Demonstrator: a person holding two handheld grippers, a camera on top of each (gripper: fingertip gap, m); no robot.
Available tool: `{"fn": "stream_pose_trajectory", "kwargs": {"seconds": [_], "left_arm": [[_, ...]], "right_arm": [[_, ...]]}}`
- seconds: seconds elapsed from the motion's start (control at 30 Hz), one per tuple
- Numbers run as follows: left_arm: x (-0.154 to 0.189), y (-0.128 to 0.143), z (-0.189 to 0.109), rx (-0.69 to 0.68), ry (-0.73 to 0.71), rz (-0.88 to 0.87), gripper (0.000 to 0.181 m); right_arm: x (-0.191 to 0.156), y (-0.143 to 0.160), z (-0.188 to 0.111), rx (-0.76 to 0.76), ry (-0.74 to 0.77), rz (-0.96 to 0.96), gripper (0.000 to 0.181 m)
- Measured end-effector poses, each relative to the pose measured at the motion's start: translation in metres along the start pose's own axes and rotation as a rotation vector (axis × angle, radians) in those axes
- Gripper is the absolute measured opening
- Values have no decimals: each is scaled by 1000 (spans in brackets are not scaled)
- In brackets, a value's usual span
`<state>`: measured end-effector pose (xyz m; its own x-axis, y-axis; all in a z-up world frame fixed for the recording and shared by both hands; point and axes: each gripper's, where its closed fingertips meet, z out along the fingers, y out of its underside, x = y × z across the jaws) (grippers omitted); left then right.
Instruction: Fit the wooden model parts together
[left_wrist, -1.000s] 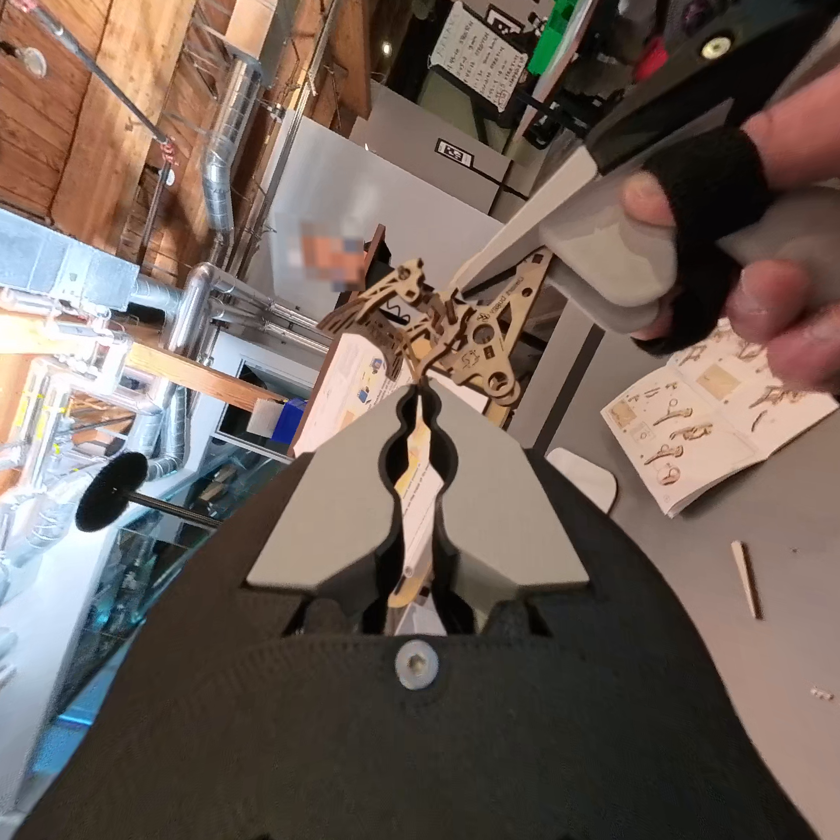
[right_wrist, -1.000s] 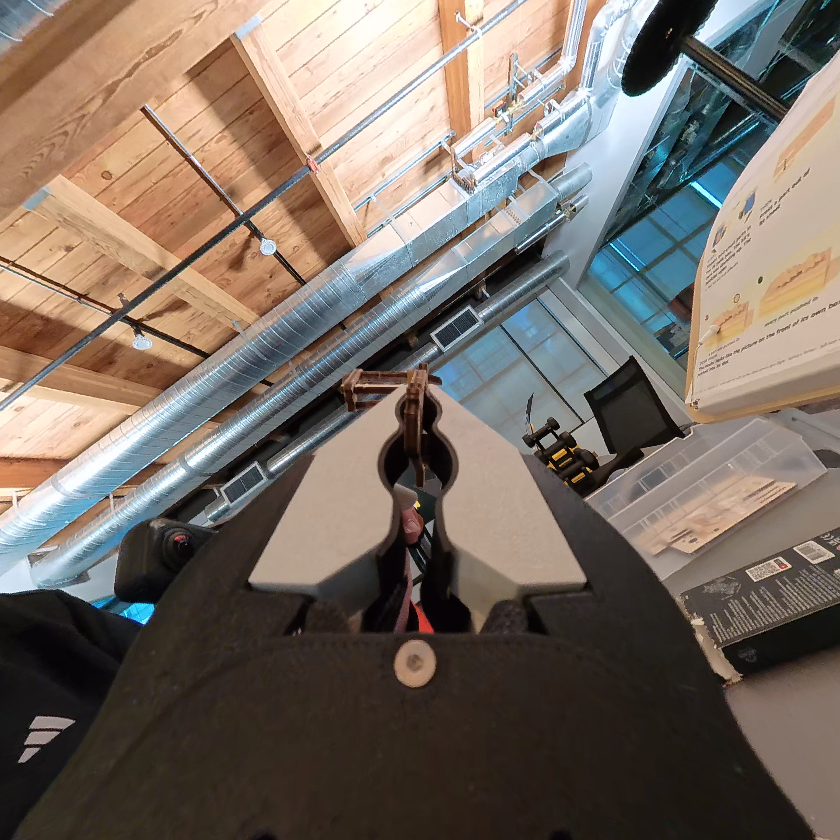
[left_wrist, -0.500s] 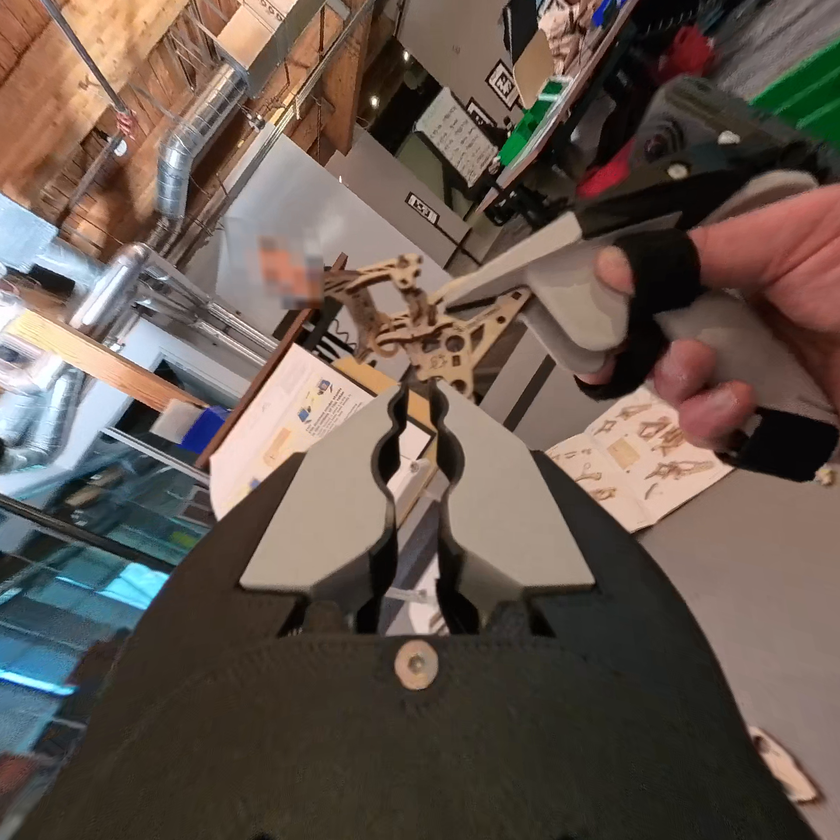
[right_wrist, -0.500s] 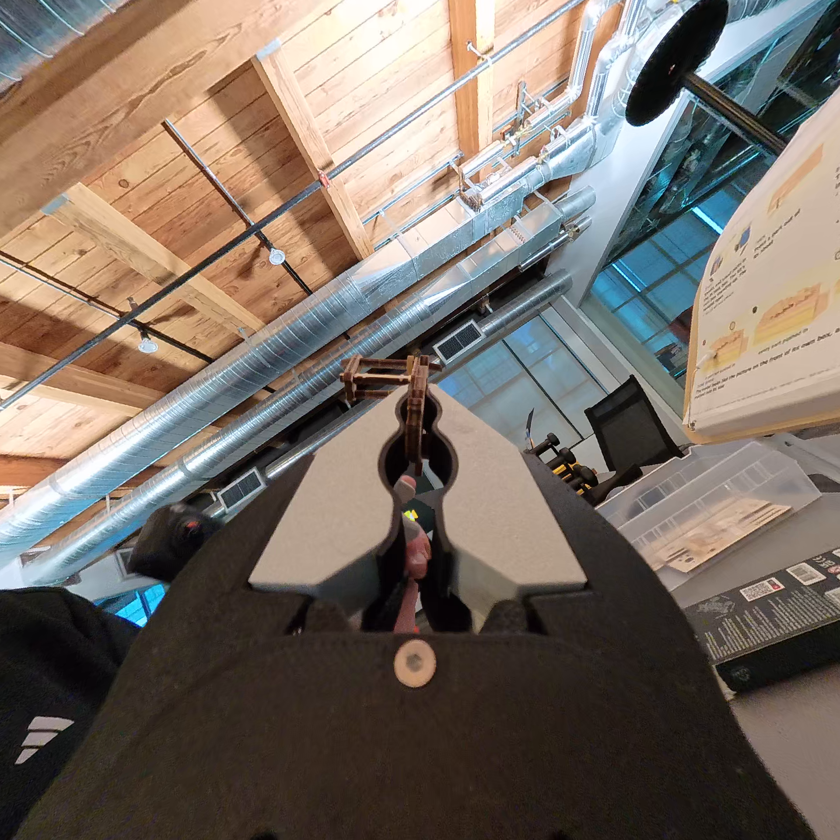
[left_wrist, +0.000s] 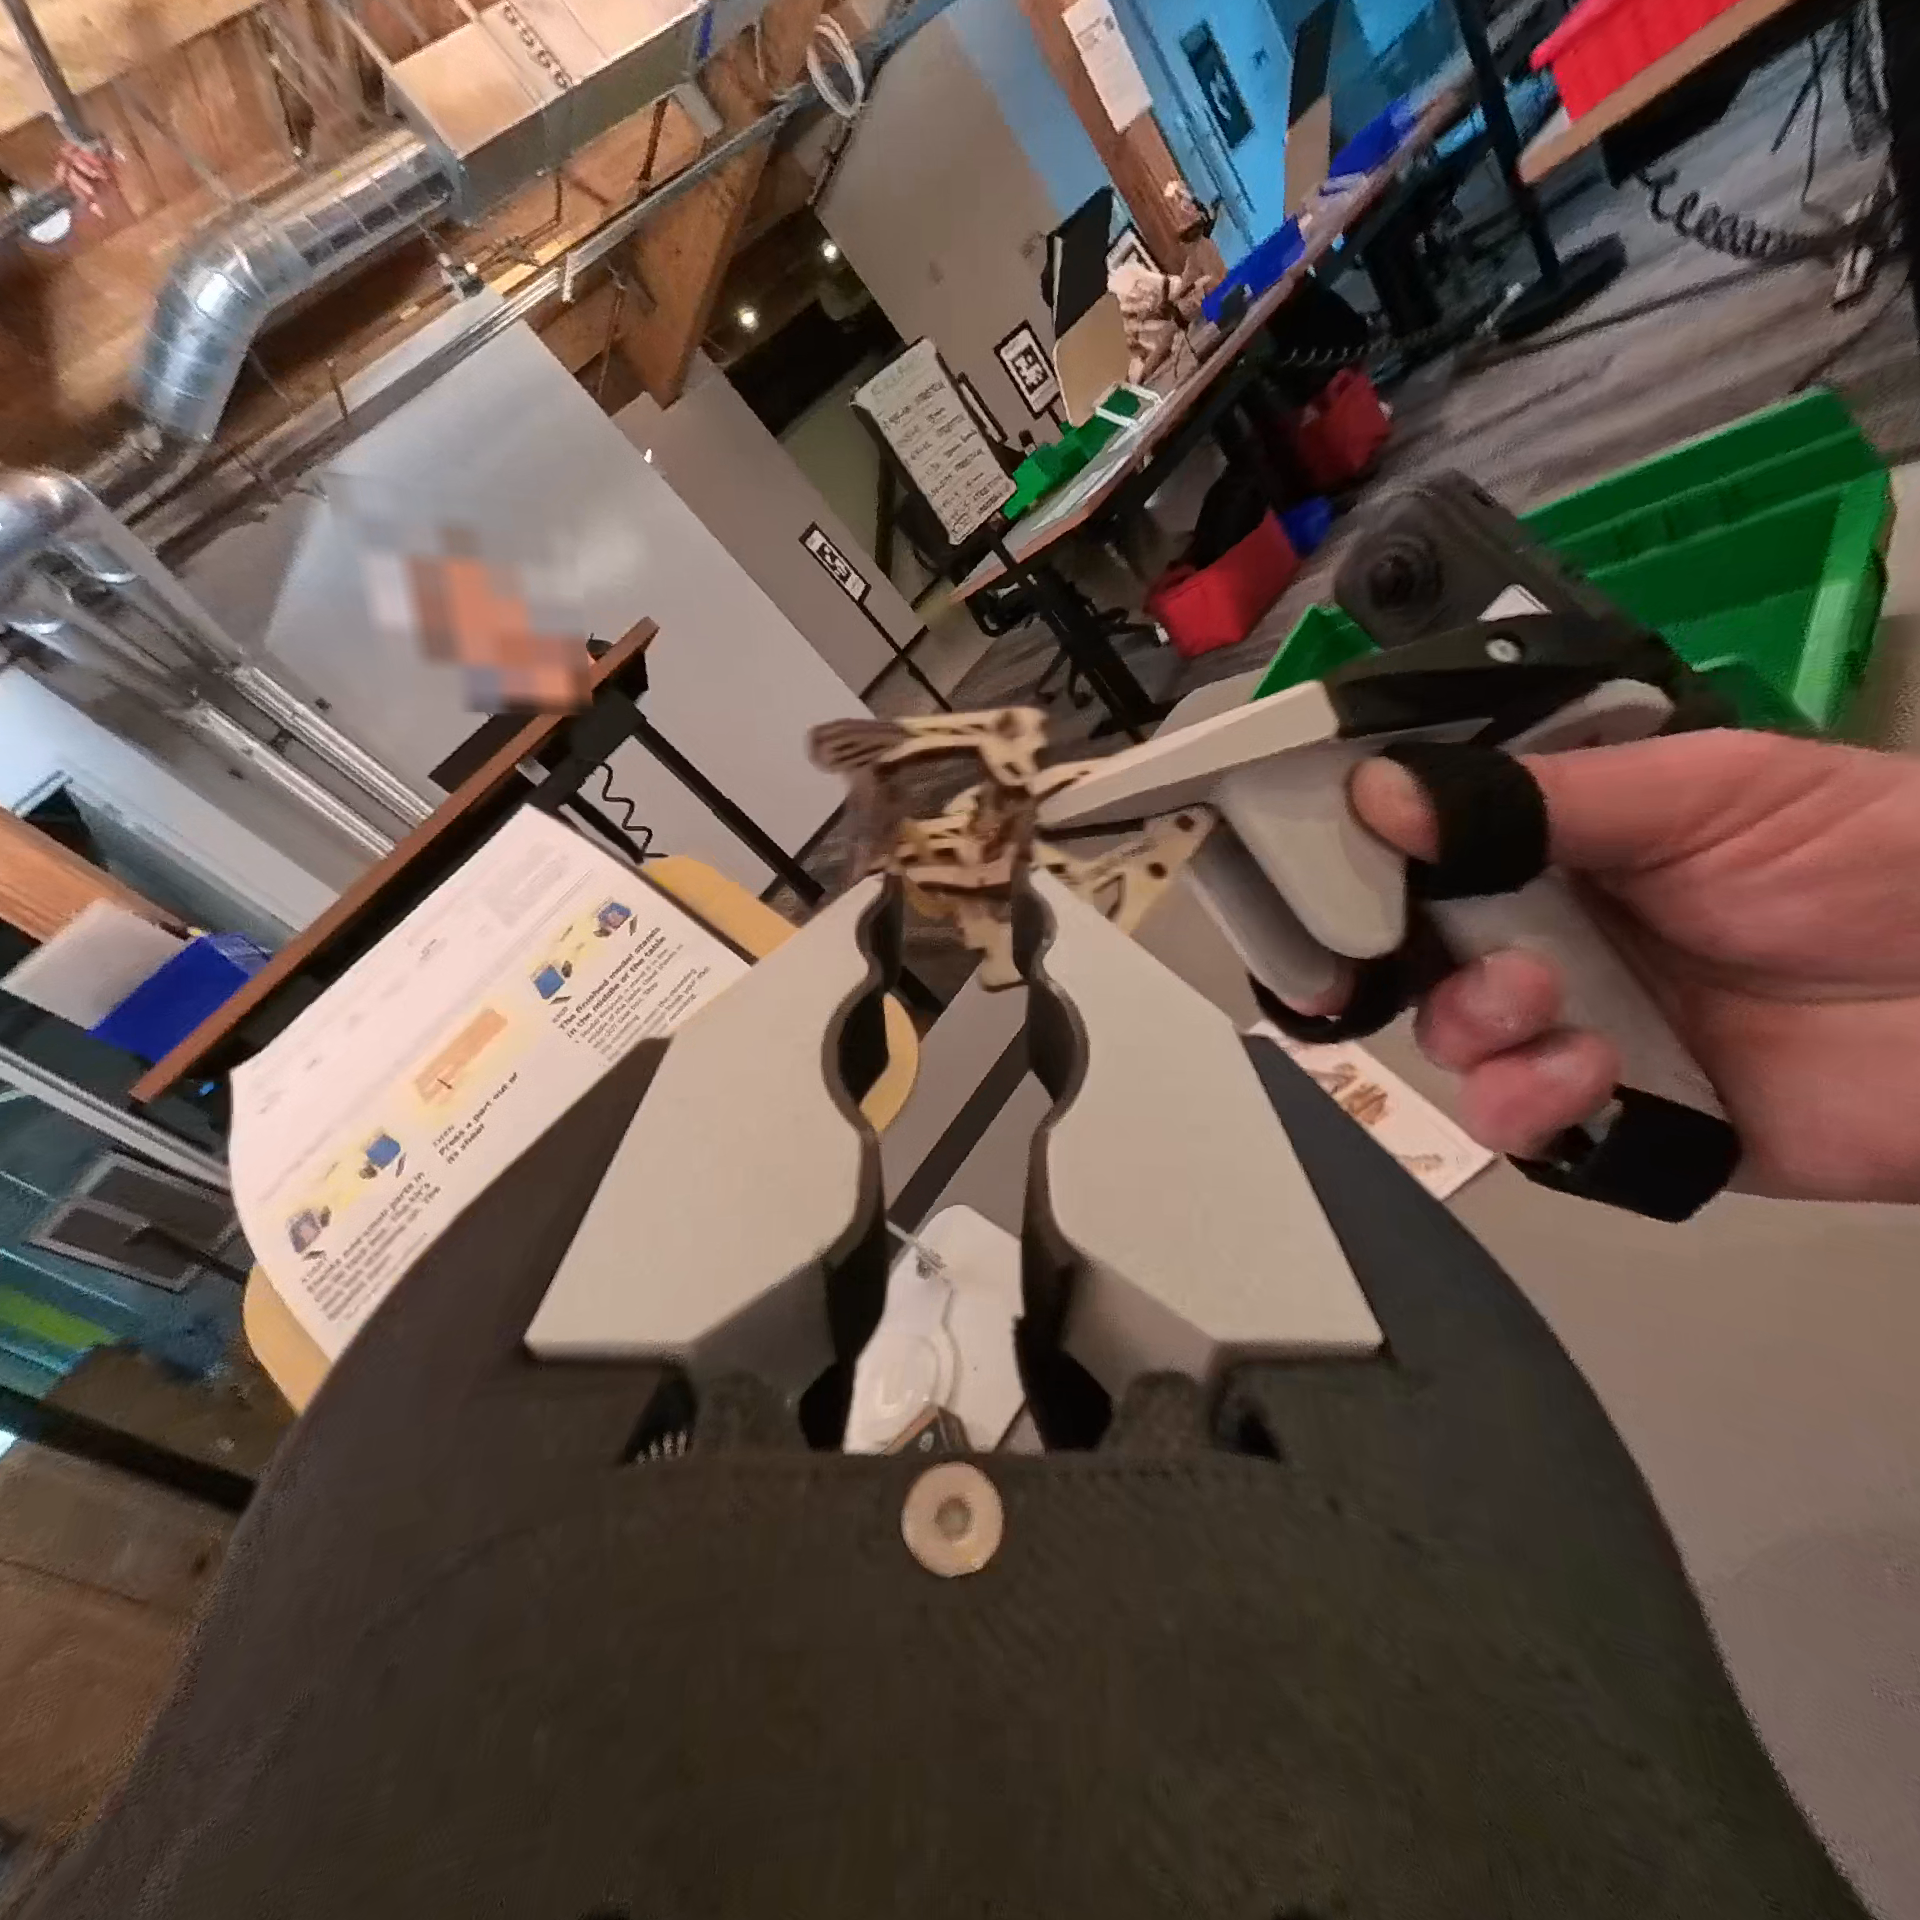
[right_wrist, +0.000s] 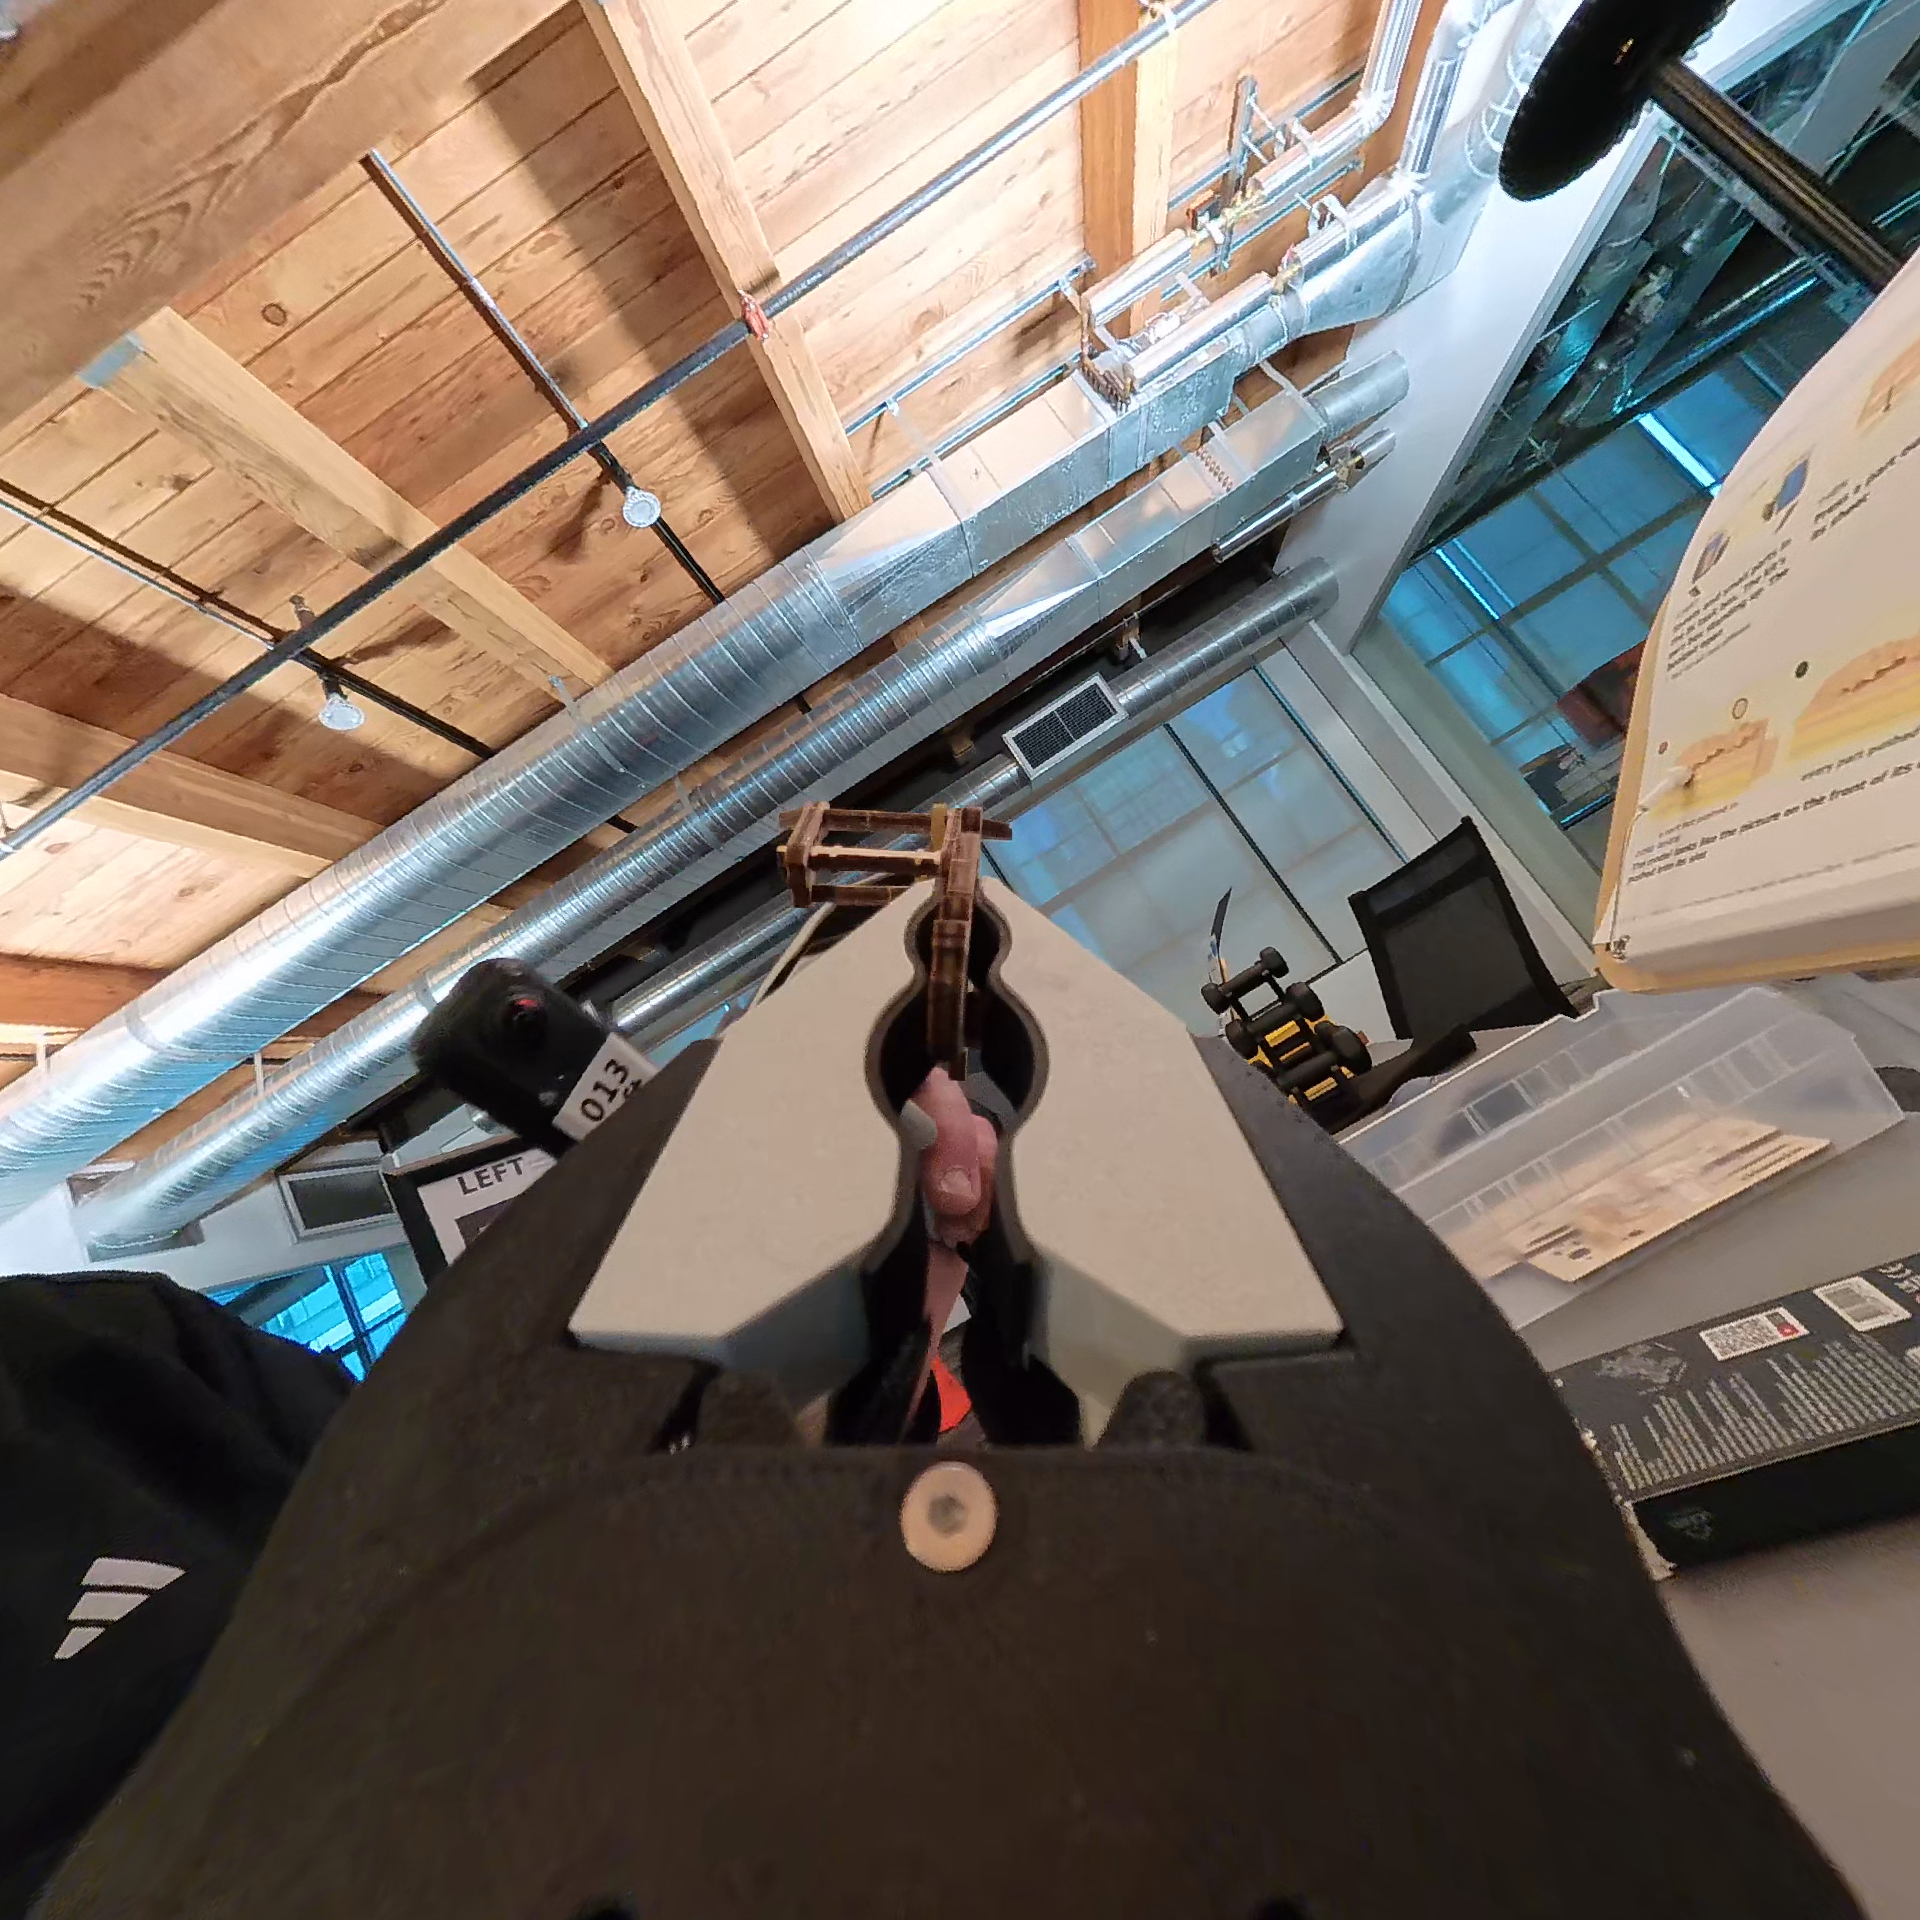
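The pale wooden model (left_wrist: 951, 810), a cluster of laser-cut parts, is held in the air by my right gripper (left_wrist: 1049, 805), which comes in from the right in a person's hand (left_wrist: 1714, 935). My left gripper (left_wrist: 954, 894) is open, its jaws well apart. Its tips sit on either side of the model's lowest part without clamping it. In the right wrist view my right gripper (right_wrist: 951, 904) is shut on a flat plate of the model (right_wrist: 894, 857), whose small frame sticks out left of the tips. The left gripper's camera (right_wrist: 520, 1023) shows below it.
A propped instruction sheet (left_wrist: 468, 1049) stands behind the model. A paper booklet (left_wrist: 1371, 1112) and a white piece (left_wrist: 935, 1340) lie on the grey table (left_wrist: 1662, 1455). A clear plastic bin (right_wrist: 1621, 1122) with wooden sheets and a black box (right_wrist: 1766, 1423) sit at the right. Less than 4 cm separates the two grippers' tips.
My left gripper's jaws have opened from almost shut to well apart, and its tips now flank the model's lower part. My right gripper keeps its hold on the model.
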<state>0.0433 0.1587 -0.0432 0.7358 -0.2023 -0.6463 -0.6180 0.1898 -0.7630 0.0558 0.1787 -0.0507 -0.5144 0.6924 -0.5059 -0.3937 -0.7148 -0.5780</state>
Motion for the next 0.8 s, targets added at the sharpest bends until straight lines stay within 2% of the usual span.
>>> {"fn": "stream_pose_trajectory", "kwargs": {"seconds": [0.2,0.33,0.47,0.53,0.8], "left_arm": [[18,4,5,-21,35,10,16],[-1,-3,-7,26,-57,-2,17],[1,11,3,-49,-3,-62,20],[5,7,5,-31,8,-61,20],[16,9,3,-64,-5,106,17]], "right_arm": [[1,2,0,-4,4,1,0],[1,0,-2,0,4,0,0],[1,2,-1,-8,1,0,0],[0,4,1,-11,0,0,0],[4,5,-1,-22,14,-3,0]]}}
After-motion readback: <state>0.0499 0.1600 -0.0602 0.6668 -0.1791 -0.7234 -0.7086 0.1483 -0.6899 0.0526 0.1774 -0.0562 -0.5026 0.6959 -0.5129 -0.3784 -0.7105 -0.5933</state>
